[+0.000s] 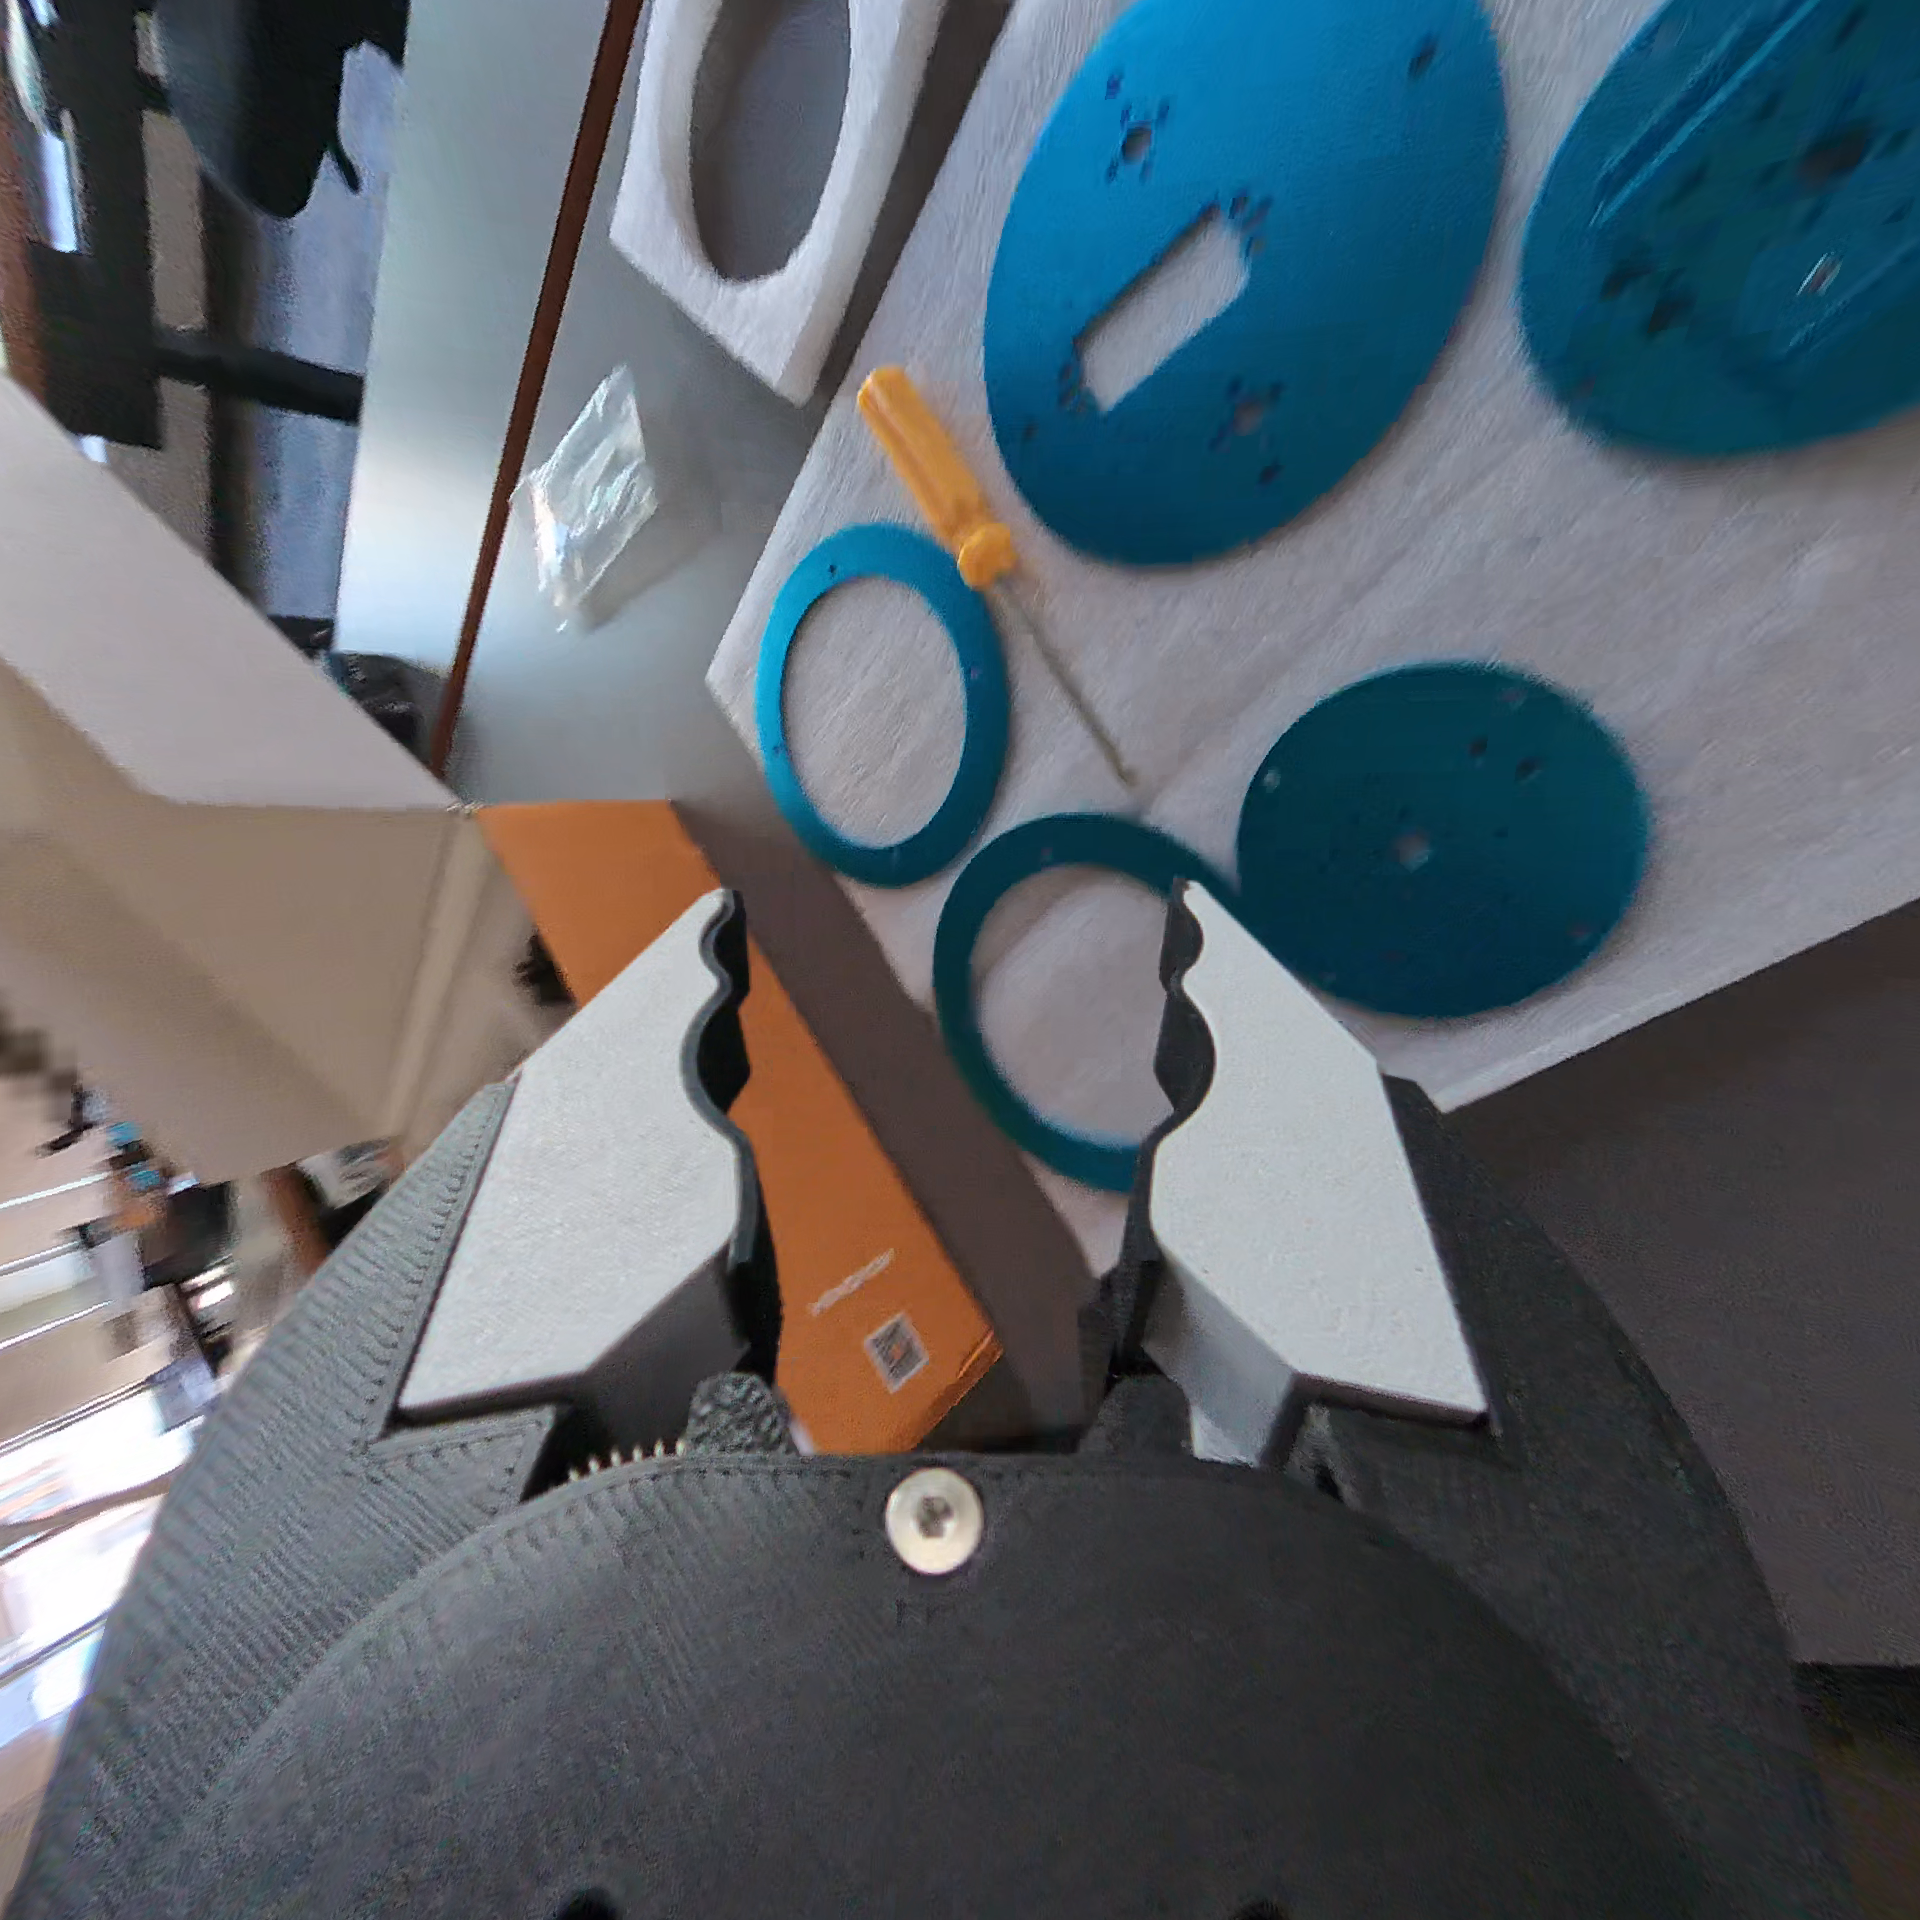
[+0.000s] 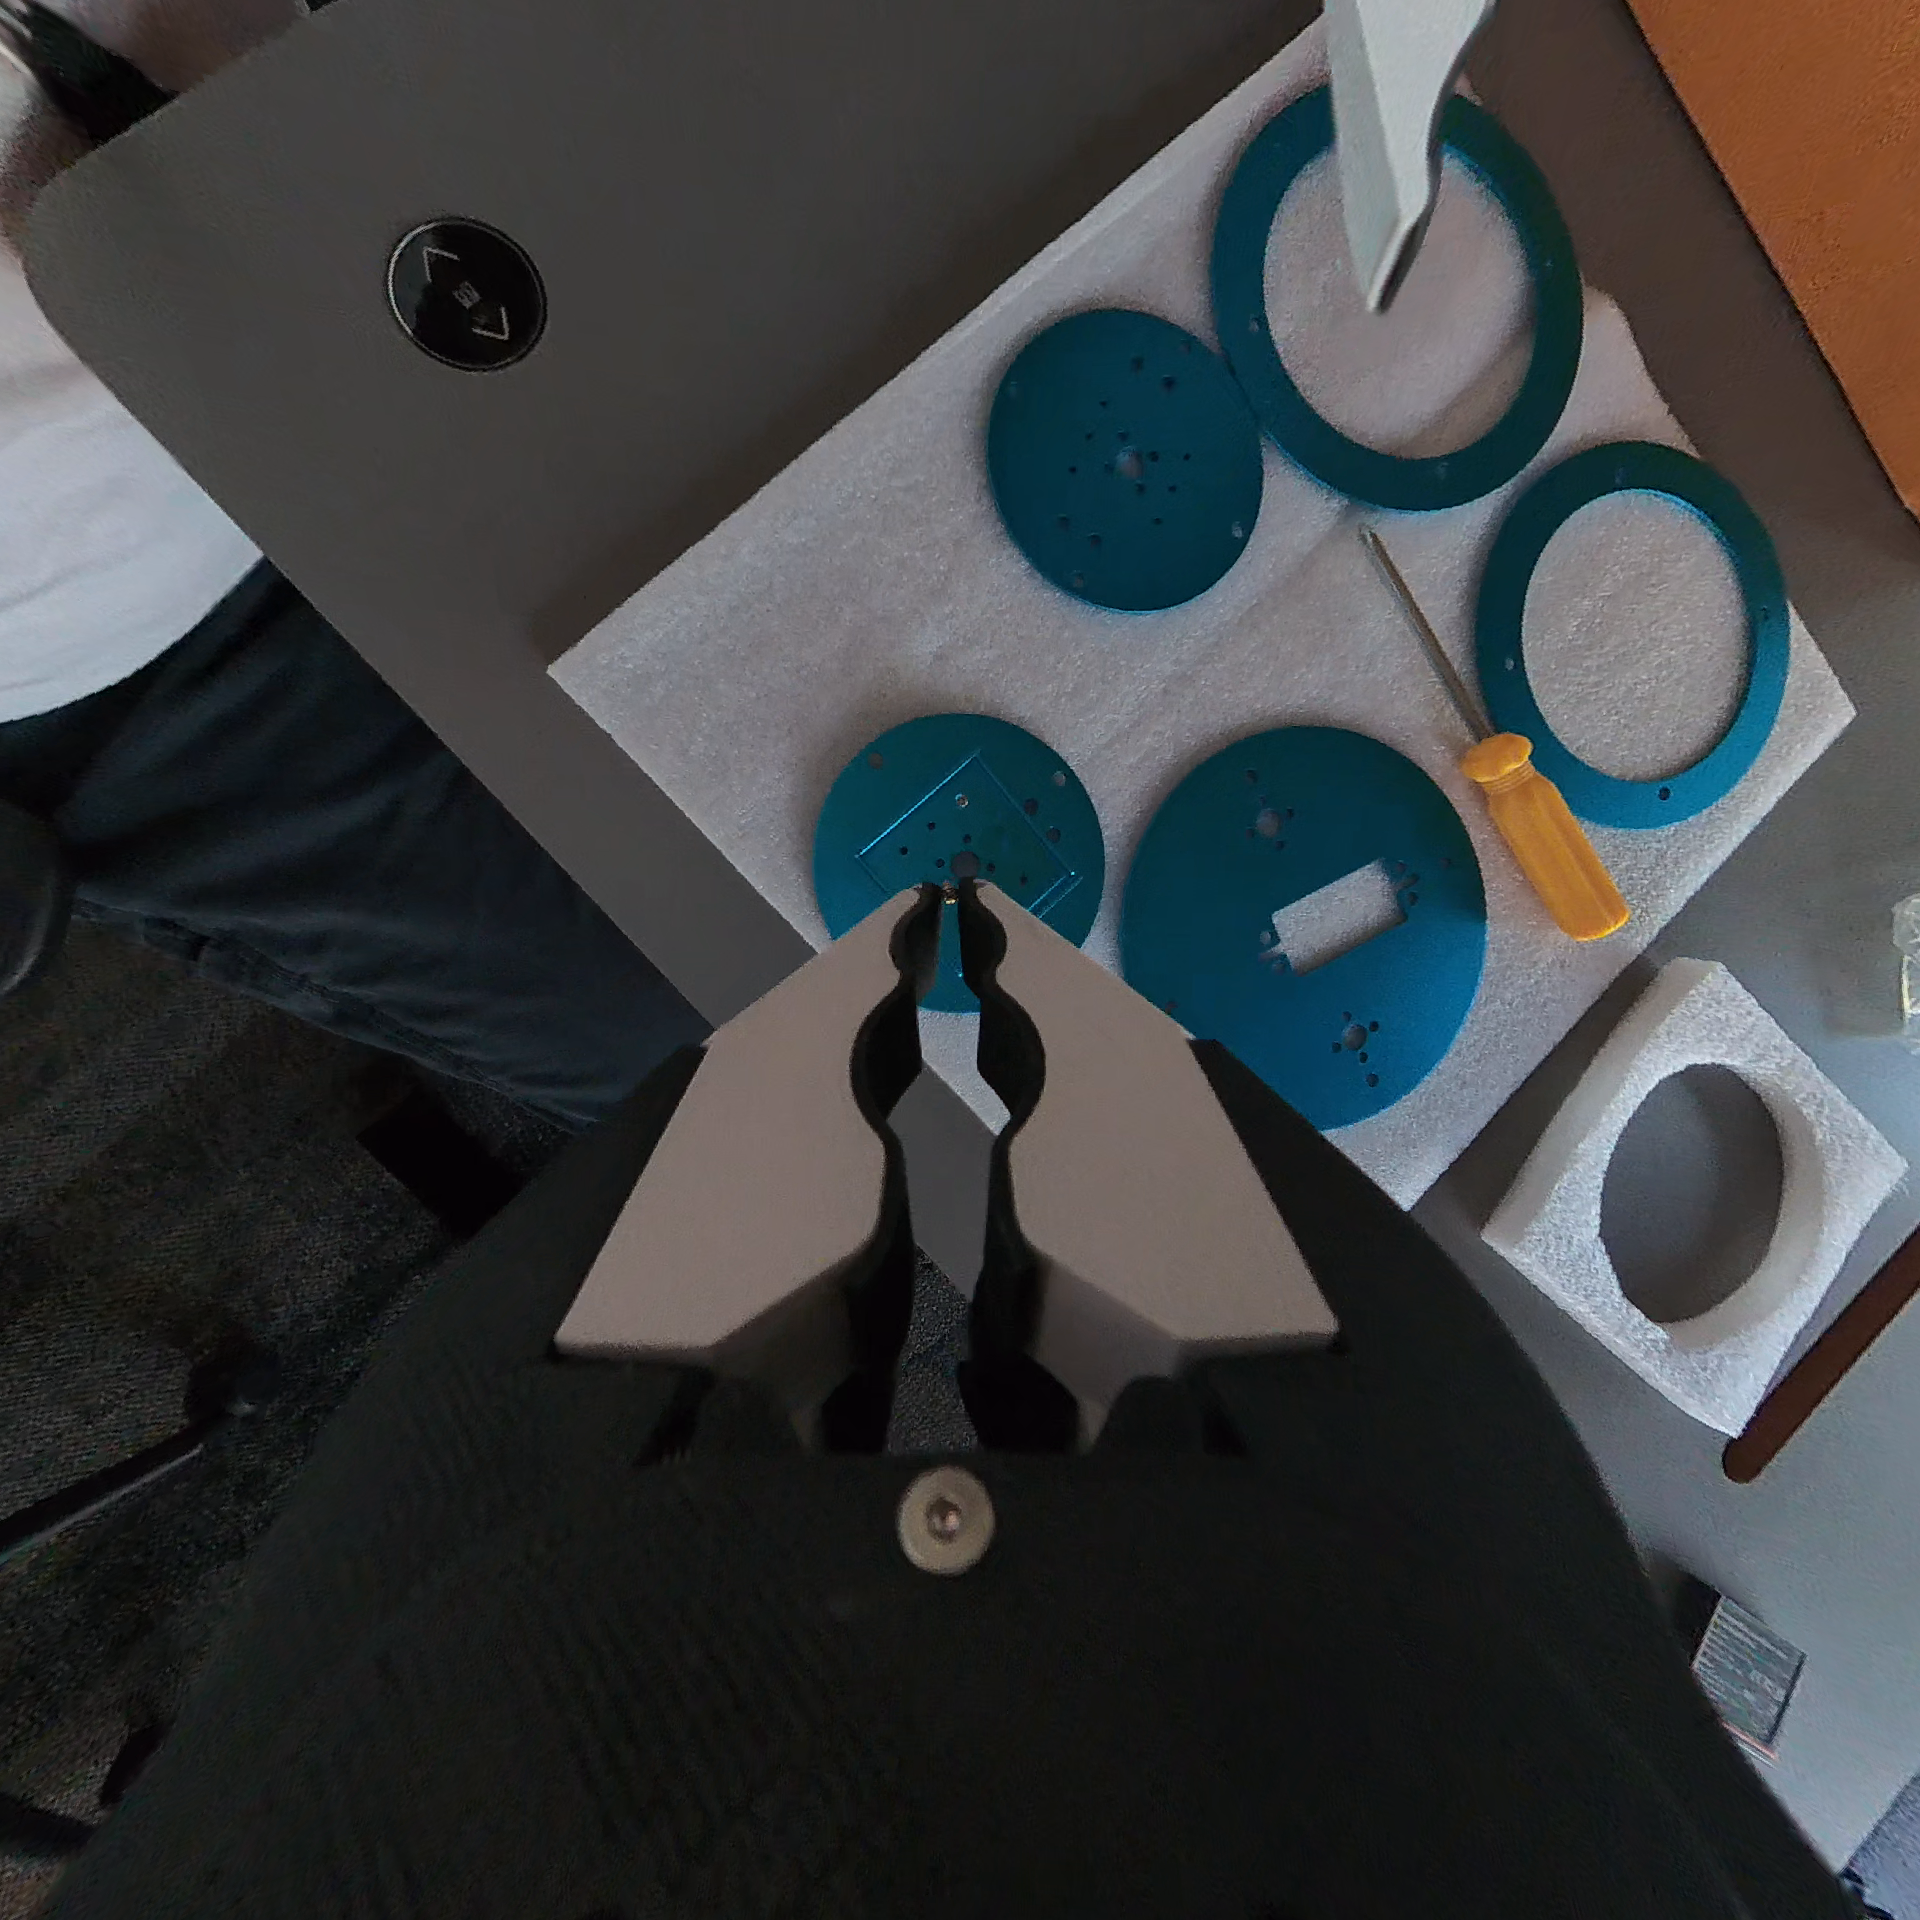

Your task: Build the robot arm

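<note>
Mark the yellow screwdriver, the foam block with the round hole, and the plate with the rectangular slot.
yellow screwdriver (image 2: 1543, 836): right wrist view, on its handle.
foam block (image 2: 1558, 1216): right wrist view, on its left rim.
slotted blue plate (image 2: 1247, 997): right wrist view, on bare metal left of the slot.

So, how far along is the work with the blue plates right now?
Done: nothing looks joined. Three blue metal discs, two flat blue metal rings and a yellow-handled screwdriver lie flat on the white foam sheet. In hand: the right gripper pinches a tiny metal piece above the smallest disc; the left gripper hangs open over one ring. Left: every part is loose.
</note>
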Available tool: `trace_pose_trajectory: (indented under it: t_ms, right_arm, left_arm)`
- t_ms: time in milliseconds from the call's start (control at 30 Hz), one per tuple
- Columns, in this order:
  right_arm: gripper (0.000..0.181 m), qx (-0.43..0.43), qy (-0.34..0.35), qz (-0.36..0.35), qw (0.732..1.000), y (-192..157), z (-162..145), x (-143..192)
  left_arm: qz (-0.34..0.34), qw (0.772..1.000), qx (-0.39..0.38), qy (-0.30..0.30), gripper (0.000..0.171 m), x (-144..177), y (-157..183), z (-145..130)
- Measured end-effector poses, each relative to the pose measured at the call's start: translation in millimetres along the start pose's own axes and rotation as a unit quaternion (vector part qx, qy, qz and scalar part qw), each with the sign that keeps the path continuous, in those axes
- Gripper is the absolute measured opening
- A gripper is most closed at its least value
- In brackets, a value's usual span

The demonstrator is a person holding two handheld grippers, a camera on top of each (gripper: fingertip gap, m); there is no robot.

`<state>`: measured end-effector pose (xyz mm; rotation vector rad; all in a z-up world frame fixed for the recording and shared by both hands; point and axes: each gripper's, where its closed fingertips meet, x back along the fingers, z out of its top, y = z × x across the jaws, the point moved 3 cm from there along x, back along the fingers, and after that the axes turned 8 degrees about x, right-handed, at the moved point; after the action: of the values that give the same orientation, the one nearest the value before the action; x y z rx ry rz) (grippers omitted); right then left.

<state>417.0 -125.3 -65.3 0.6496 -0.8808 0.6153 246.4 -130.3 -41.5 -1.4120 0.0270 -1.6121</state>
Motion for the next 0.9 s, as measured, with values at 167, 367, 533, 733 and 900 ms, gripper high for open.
trace_pose_trajectory:
  t_ms: [167,367,533,733,900]
  right_arm:
    - [0.002,0.018,-0.014,-0.013,1.0,-1.1,1.1,-1.3]
    - [0.002,0.008,-0.052,-0.043,0.998,10.3,-2.0,-3.9]
    - [0.002,-0.005,-0.046,-0.012,0.999,10.6,-9.7,-6.5]
    - [0.002,0.017,-0.037,0.033,0.999,6.2,-15.9,-10.4]
    - [0.002,0.031,-0.059,0.039,0.997,5.1,-17.2,-13.2]
  left_arm:
    - [0.042,0.996,-0.051,-0.053,0.078,11.3,8.5,-16.2]
    - [-0.145,0.949,0.228,0.164,0.085,34.0,50.8,4.2]
    - [-0.186,0.81,0.364,0.42,0.071,57.2,72.1,21.4]
    - [-0.216,0.811,0.356,0.412,0.076,44.9,104.6,36.5]
    - [-0.212,0.837,0.321,0.388,0.061,34.5,116.0,49.4]
